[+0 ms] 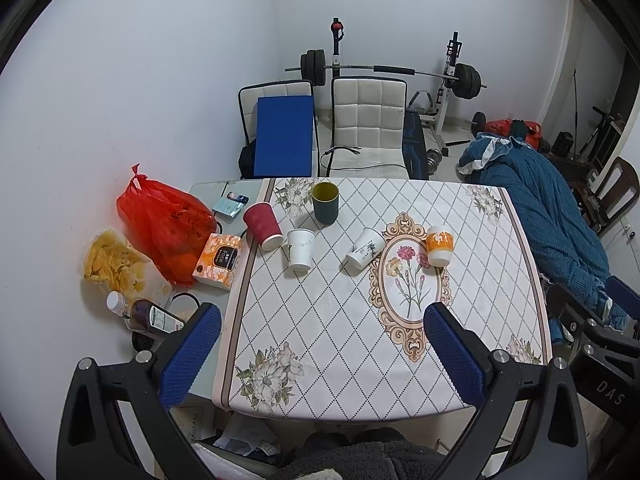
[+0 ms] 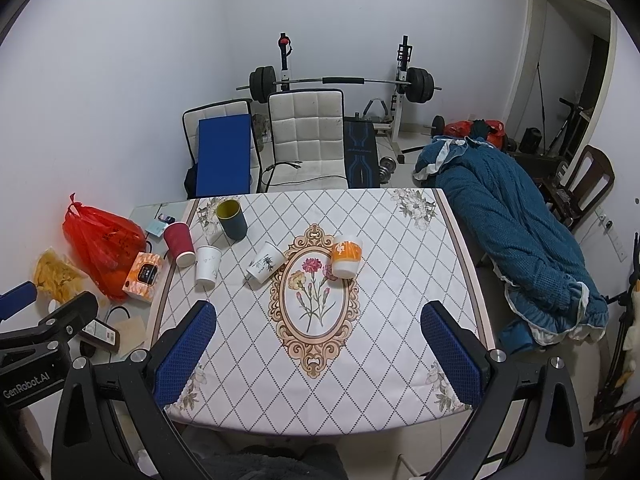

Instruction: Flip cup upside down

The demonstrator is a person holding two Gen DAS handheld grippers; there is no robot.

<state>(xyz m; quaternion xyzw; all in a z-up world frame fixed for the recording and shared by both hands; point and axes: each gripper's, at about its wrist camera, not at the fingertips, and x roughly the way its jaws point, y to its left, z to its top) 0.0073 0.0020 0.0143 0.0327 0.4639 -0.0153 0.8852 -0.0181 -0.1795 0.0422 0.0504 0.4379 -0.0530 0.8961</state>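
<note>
Left hand-held gripper (image 1: 322, 344) hovered above the near edge of the table (image 1: 340, 380), fingers spread wide, nothing between them. Right hand-held gripper (image 2: 318, 344) was likewise raised over the near edge, spread and empty.

Five cups stood in a rough row across the far half of the table: dark green cup (image 1: 325, 202) upright, mouth up; red ripple cup (image 1: 263, 220), two white paper cups (image 1: 301, 249) (image 1: 365, 248) and orange-and-white cup (image 1: 439, 245) all mouth down.

Only the left wrist view showed a bottle (image 1: 140, 314) by the wall. The right wrist view showed the left gripper's body at its left edge.
</note>
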